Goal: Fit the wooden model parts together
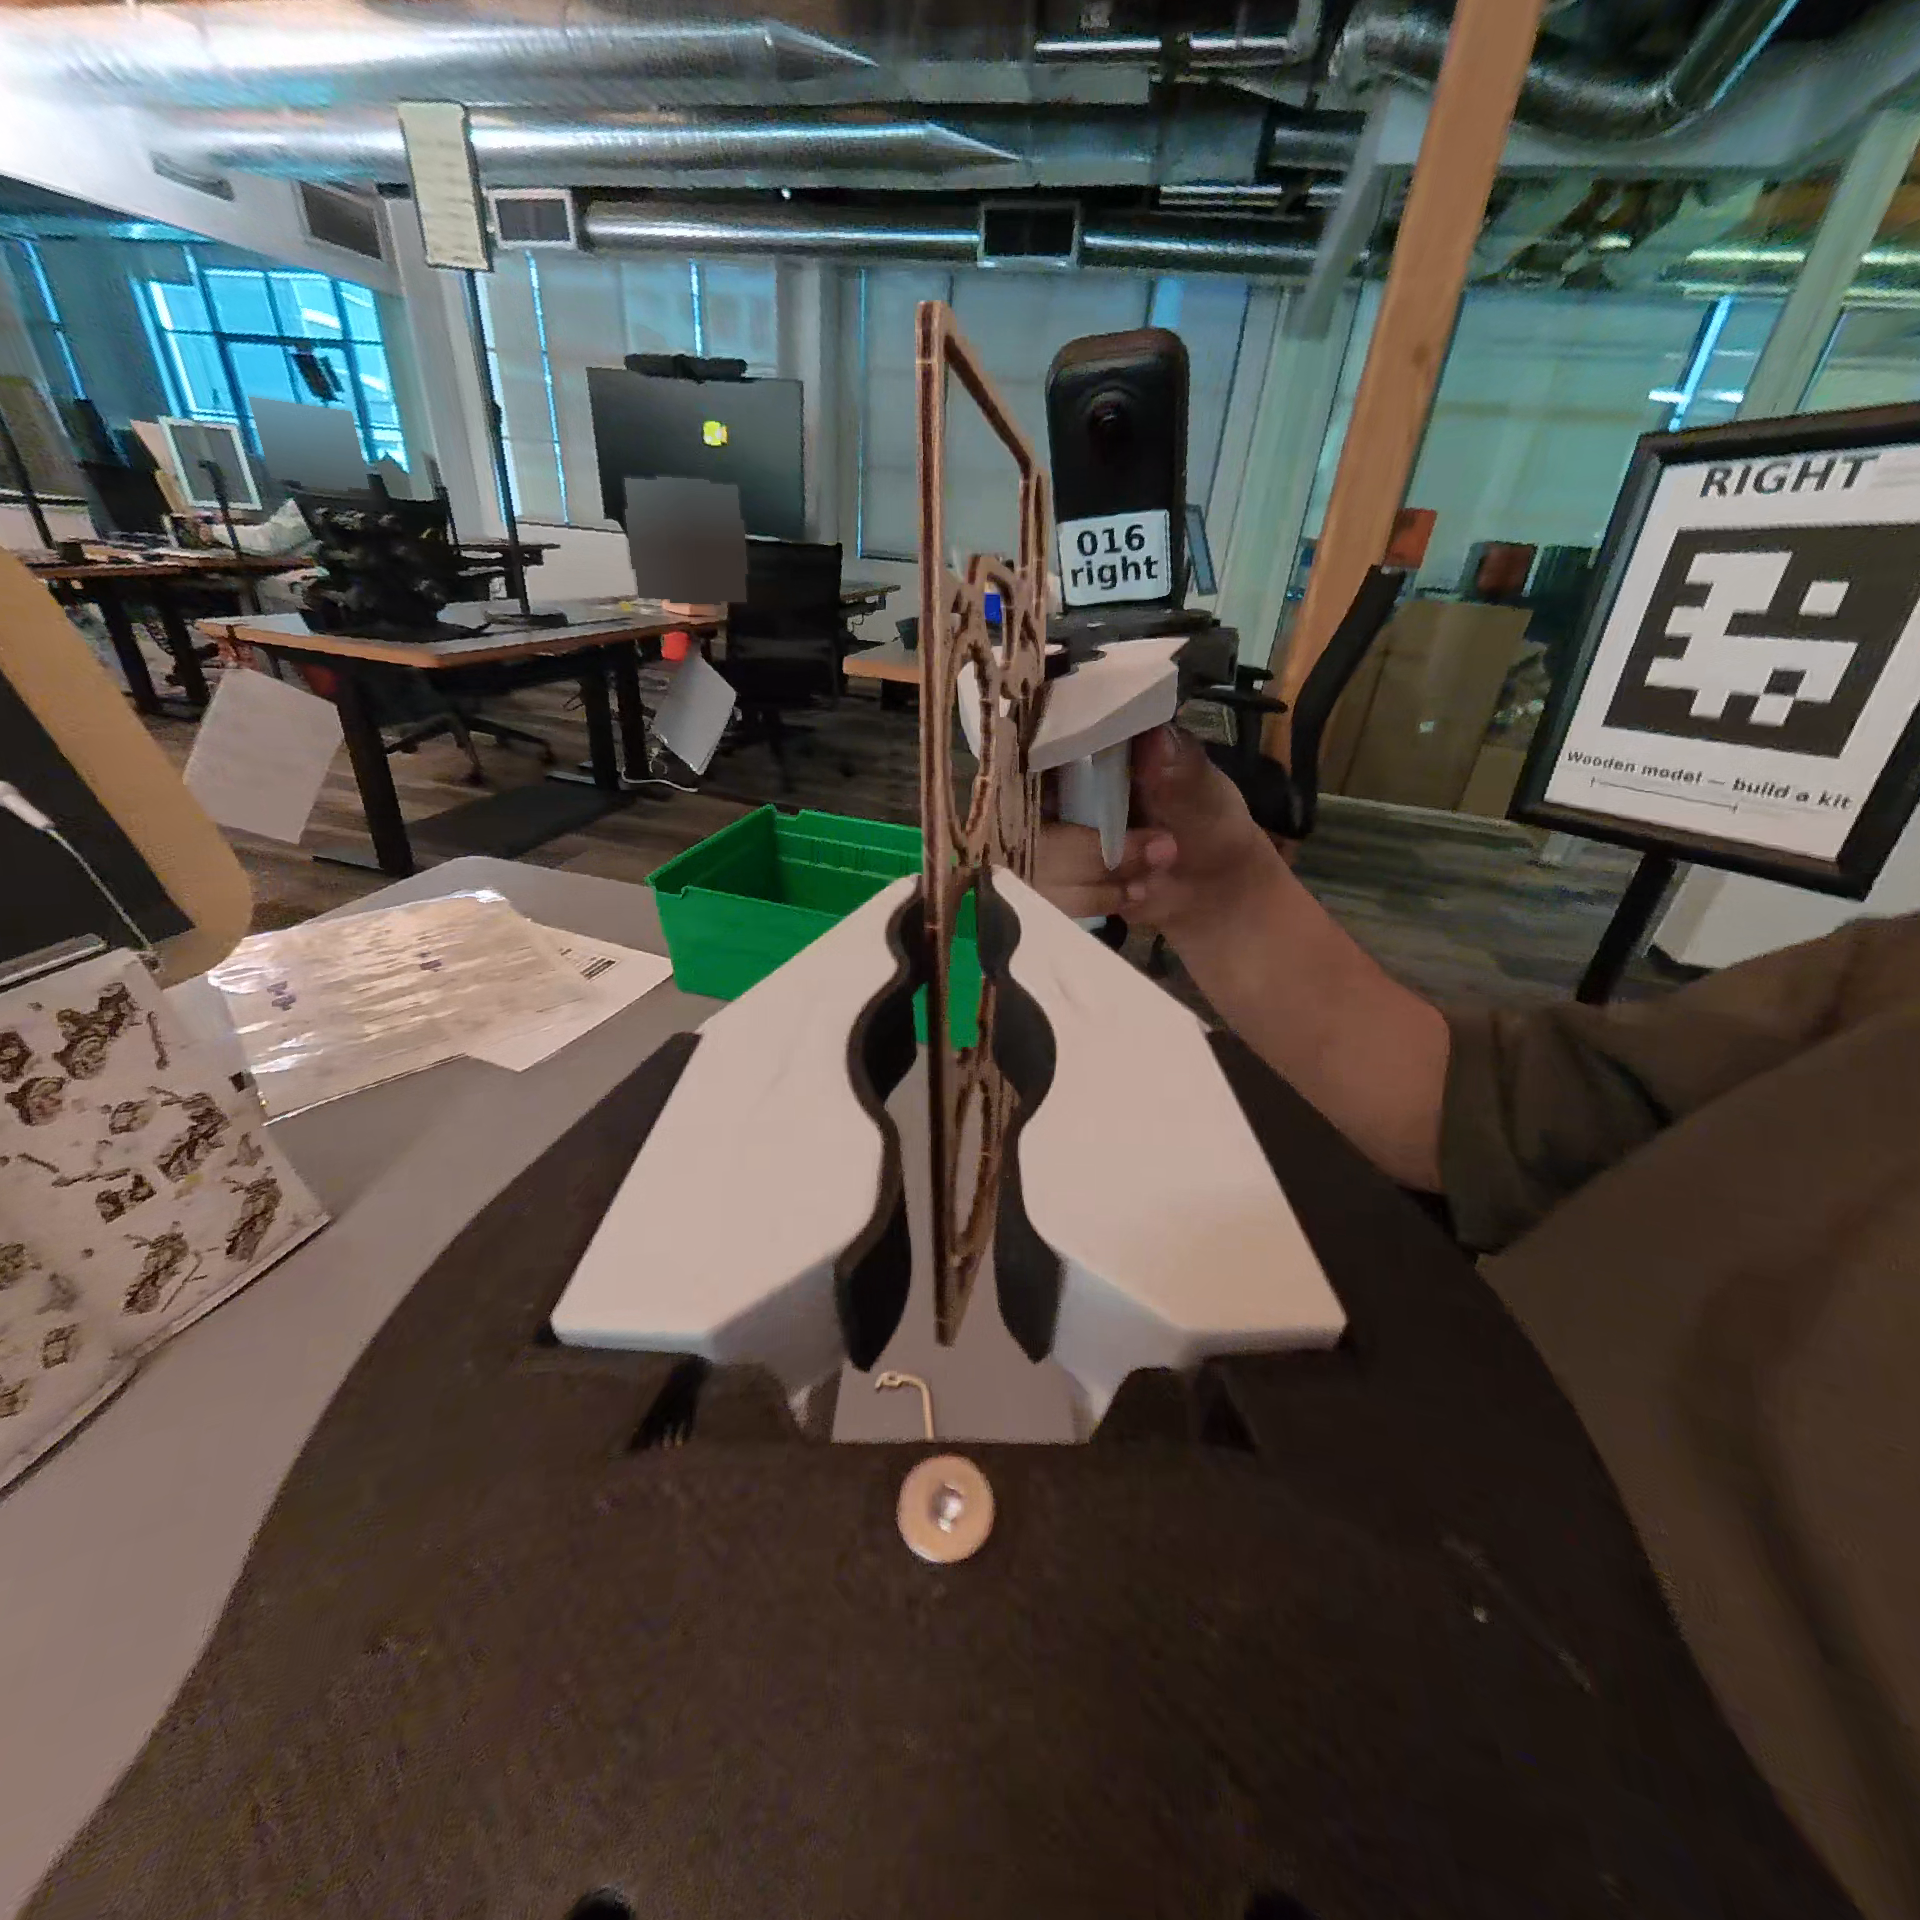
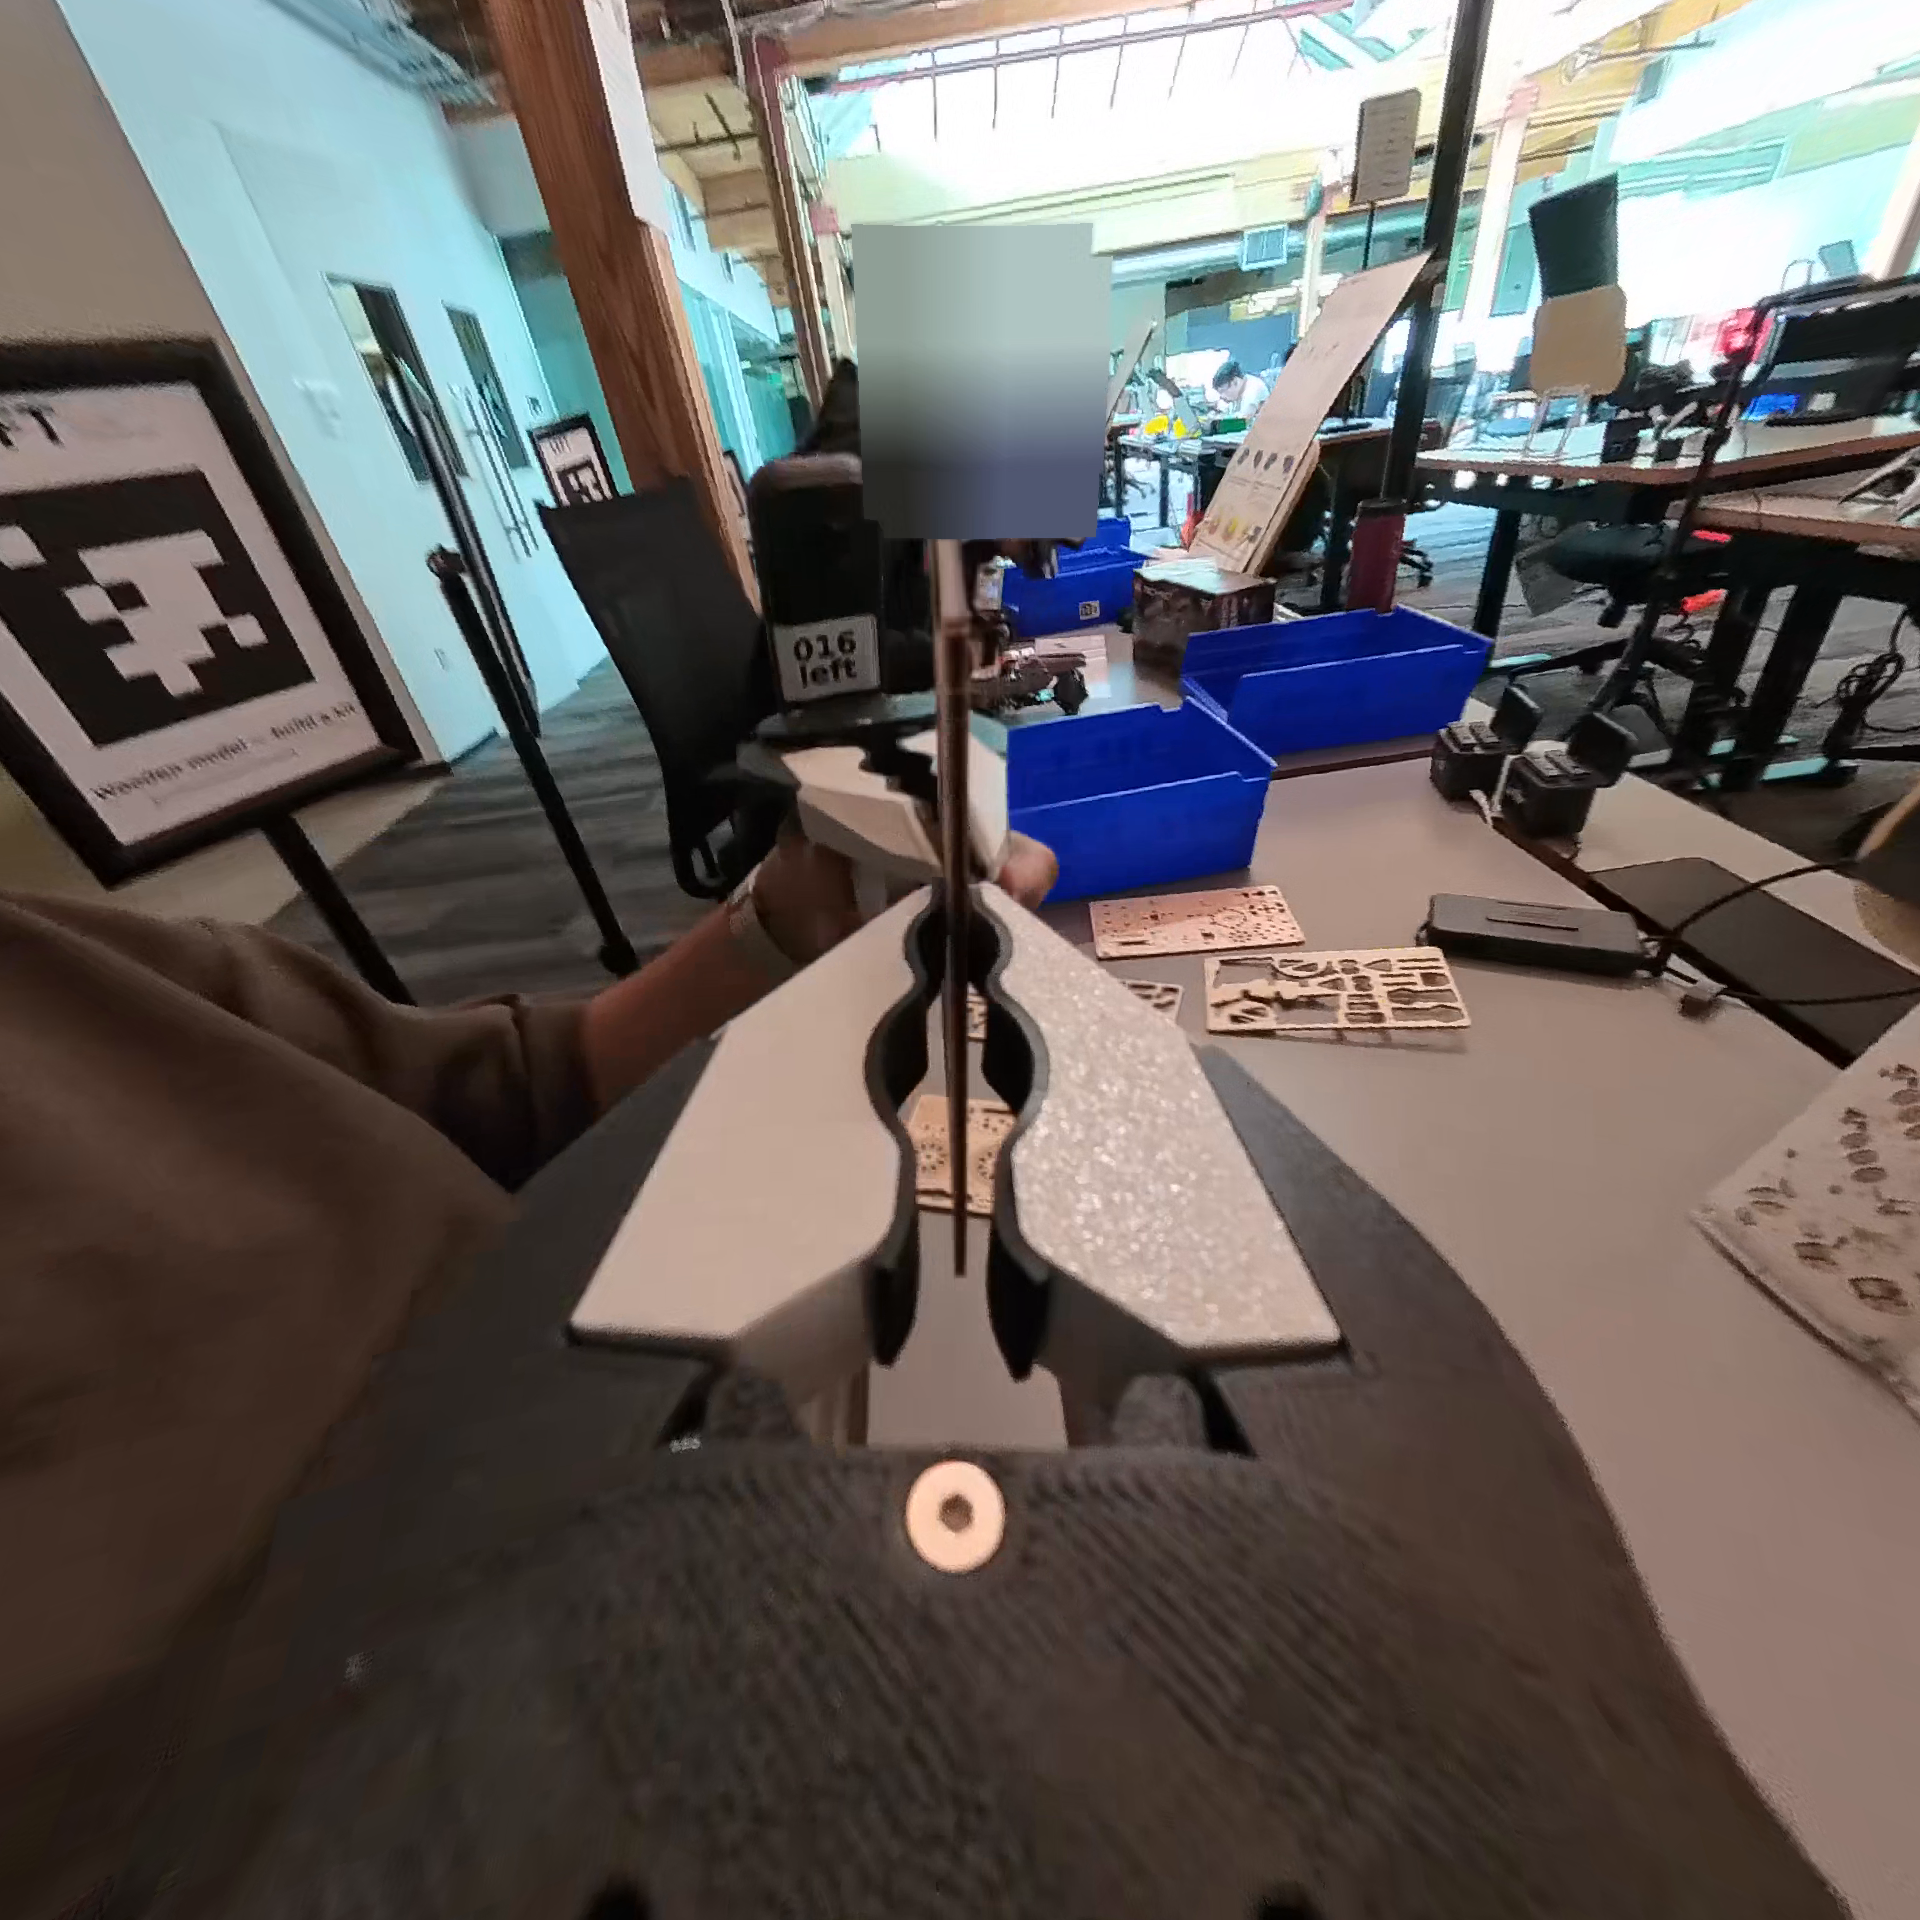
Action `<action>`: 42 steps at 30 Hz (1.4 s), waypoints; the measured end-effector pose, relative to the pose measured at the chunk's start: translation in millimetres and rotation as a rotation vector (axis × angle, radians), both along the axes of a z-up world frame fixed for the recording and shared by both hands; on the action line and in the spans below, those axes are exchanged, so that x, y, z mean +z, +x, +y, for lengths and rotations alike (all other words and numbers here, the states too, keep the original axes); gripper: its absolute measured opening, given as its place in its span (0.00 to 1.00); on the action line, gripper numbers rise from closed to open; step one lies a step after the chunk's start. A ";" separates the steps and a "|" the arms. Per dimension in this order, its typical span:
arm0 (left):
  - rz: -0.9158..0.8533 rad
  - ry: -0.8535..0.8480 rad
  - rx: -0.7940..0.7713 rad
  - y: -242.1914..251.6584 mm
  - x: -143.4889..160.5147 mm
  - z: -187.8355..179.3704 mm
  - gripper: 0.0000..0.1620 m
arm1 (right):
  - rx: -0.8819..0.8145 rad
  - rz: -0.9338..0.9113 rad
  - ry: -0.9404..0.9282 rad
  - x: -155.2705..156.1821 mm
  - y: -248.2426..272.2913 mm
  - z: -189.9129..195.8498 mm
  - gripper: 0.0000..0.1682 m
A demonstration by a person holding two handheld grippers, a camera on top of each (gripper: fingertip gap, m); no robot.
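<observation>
While both grippers face each other above the grey table (image 2: 1455, 1143), a thin laser-cut wooden sheet with cut-out parts (image 1: 971, 727) stands upright on edge between them. The left gripper (image 1: 951, 935) has its white fingers (image 1: 748, 1122) pressed onto the near end of that sheet, and the right gripper (image 2: 956, 956) clamps the opposite end, its fingers (image 2: 1132, 1122) closed on the panel, seen edge-on as a dark line in the right wrist view. Each gripper is held by a bare hand (image 1: 1153, 842) with an olive sleeve behind it.

On the table to the right lie two more flat wooden part sheets (image 2: 1335, 989), with a further one (image 2: 956, 1153) directly below the right gripper. Blue plastic bins (image 2: 1132, 795) sit farther off, a green plastic bin (image 1: 790, 894) stands at the far table edge, and a printed instruction sheet (image 1: 135, 1164) lies near left.
</observation>
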State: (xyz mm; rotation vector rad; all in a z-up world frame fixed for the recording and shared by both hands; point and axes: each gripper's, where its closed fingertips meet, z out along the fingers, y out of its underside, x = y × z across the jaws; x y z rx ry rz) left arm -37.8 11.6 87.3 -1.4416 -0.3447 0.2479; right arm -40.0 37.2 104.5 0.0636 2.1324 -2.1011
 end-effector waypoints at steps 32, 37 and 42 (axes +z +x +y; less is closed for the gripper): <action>-0.157 0.440 -0.082 11.4 50.8 -12.7 0.00 | -0.015 0.056 -0.116 17.3 11.4 -2.6 0.07; -0.174 0.459 -0.096 10.5 49.7 -11.6 0.00 | -0.013 0.042 -0.124 17.6 9.3 -1.4 0.02; -0.117 0.452 -0.023 7.6 49.7 -13.2 0.03 | 0.003 0.006 -0.133 18.4 7.8 -1.0 0.00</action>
